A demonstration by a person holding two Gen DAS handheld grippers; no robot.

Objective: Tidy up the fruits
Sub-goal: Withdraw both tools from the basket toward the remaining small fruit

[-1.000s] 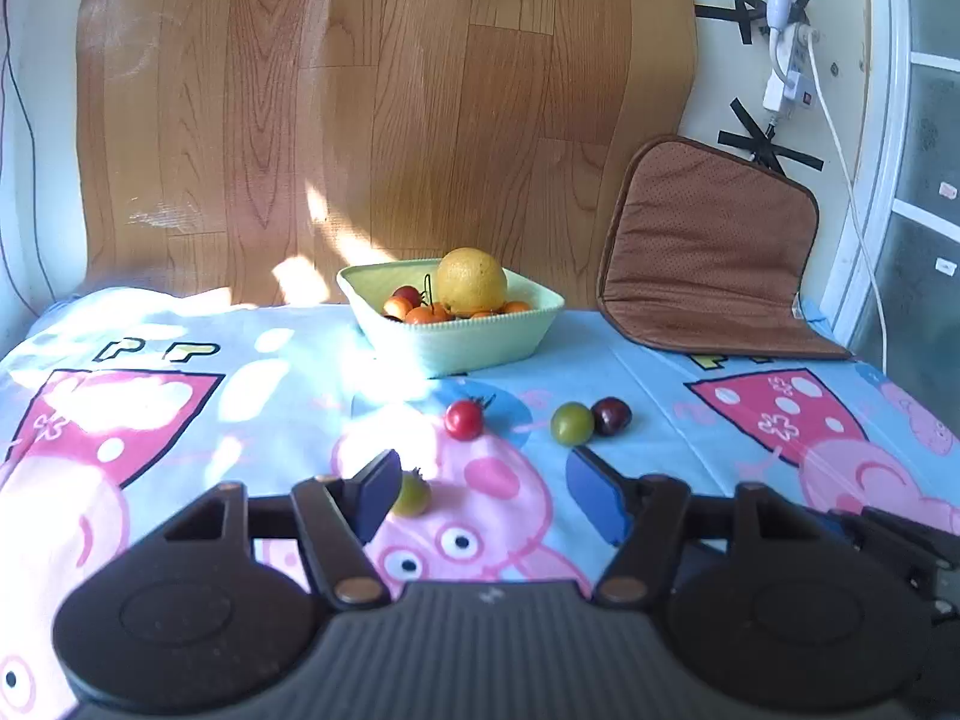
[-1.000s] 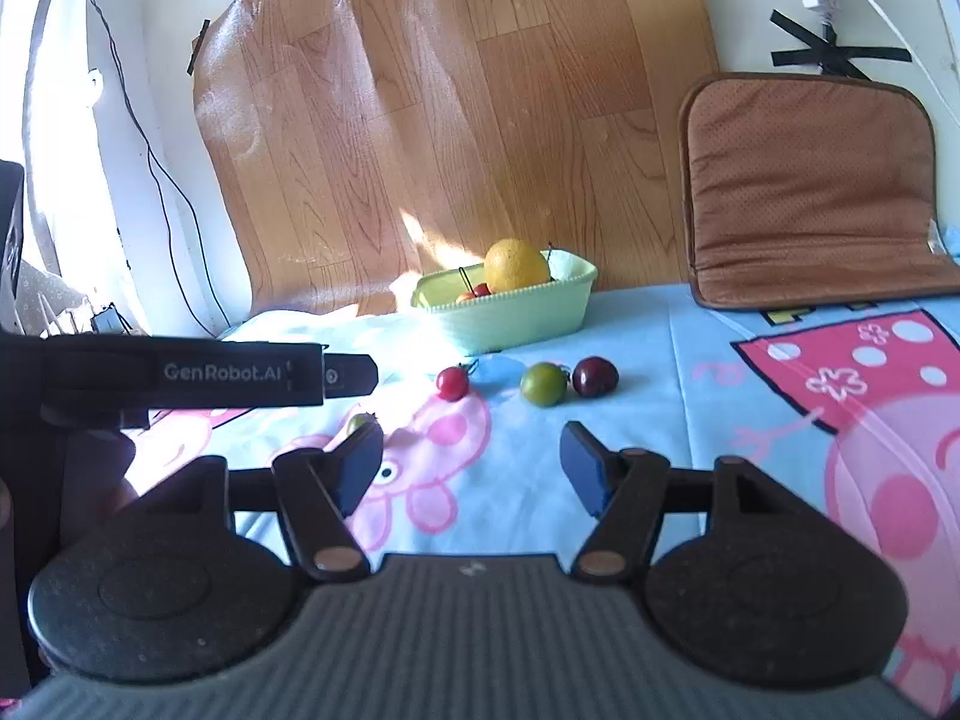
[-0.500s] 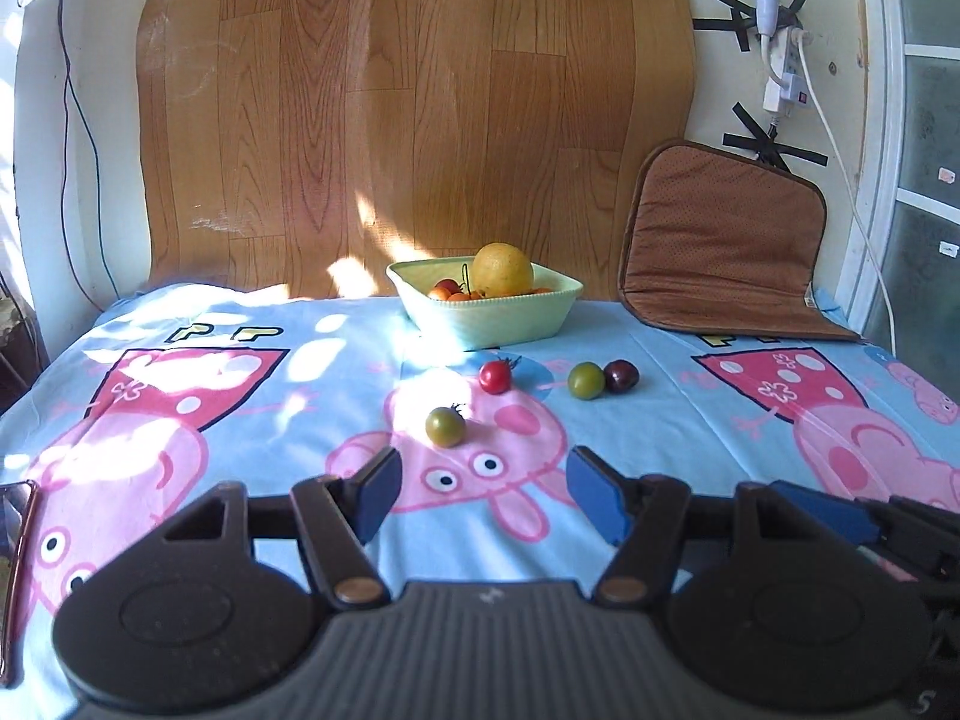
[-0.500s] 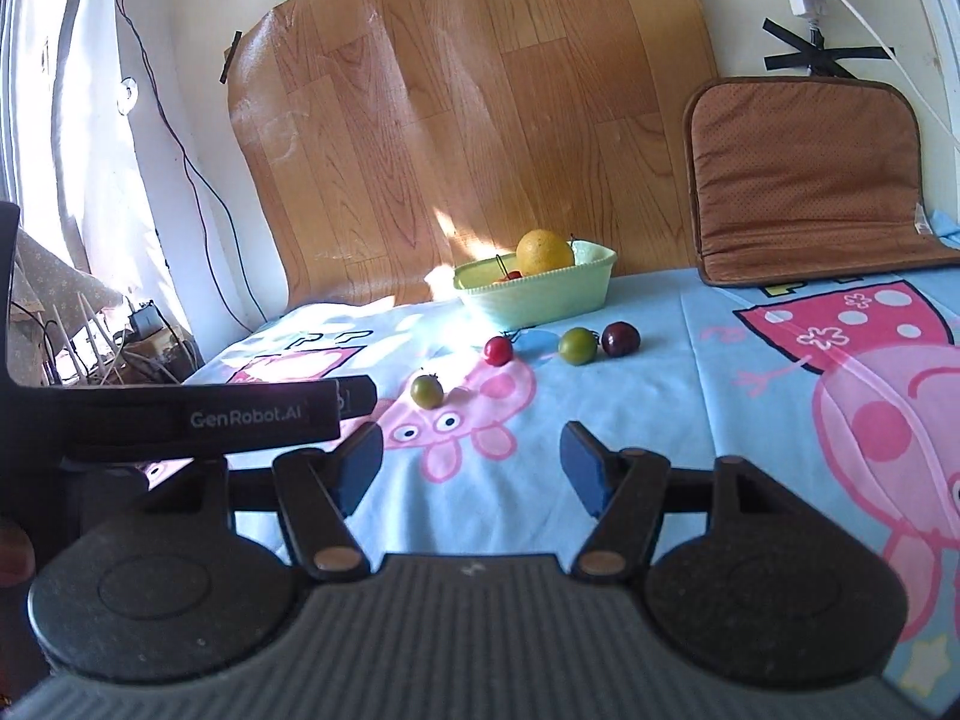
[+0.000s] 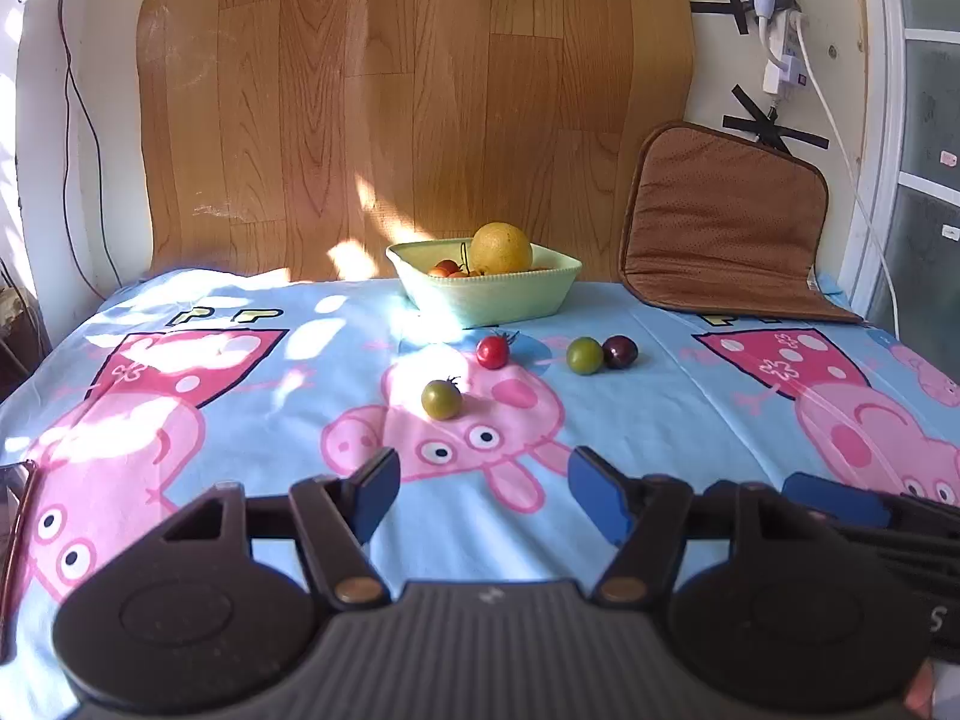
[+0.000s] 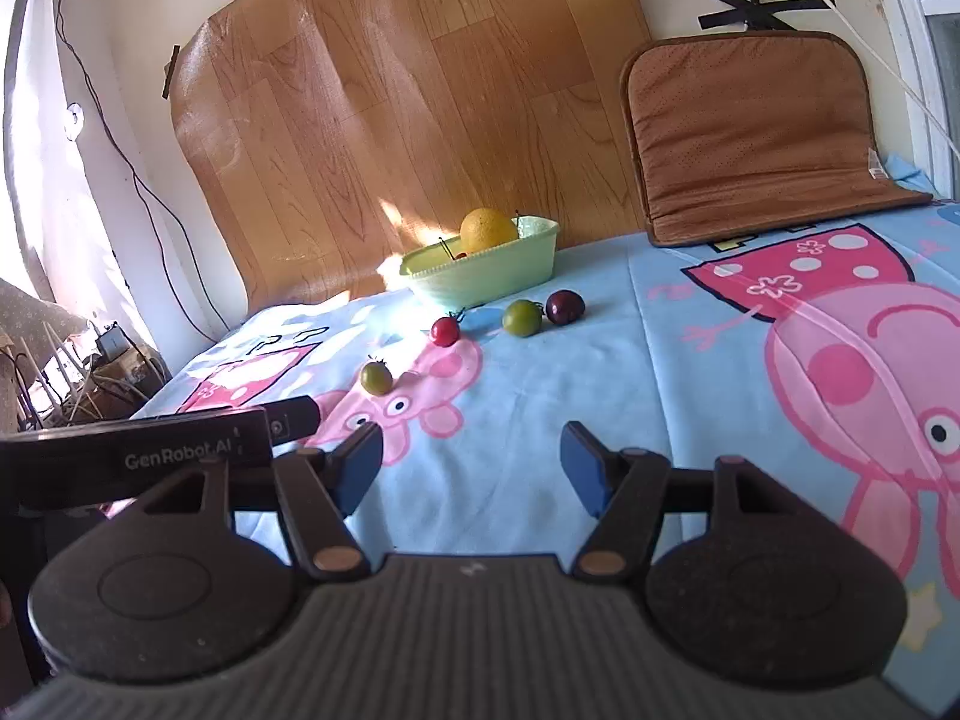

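A pale green bowl (image 5: 528,300) (image 6: 516,273) at the back of the table holds a yellow citrus fruit (image 5: 501,248) (image 6: 487,229) and small red and orange tomatoes (image 5: 447,267). On the cloth in front lie a red tomato (image 5: 492,351) (image 6: 444,330), a green tomato (image 5: 584,355) (image 6: 521,317), a dark purple one (image 5: 620,351) (image 6: 564,306) and a nearer green tomato (image 5: 441,399) (image 6: 376,377). My left gripper (image 5: 483,495) is open and empty, well short of the fruit. My right gripper (image 6: 471,468) is open and empty.
A cartoon-pig cloth (image 5: 690,420) covers the table. A brown cushion (image 5: 726,228) (image 6: 756,132) leans on the wall at back right. A wood-pattern sheet (image 5: 420,102) hangs behind the bowl. The left gripper's body (image 6: 150,450) shows in the right wrist view.
Both grippers have pulled back from the fruit and risen. The near green tomato, earlier beside the left gripper's left finger, now lies well ahead on the cloth. Both stay open.
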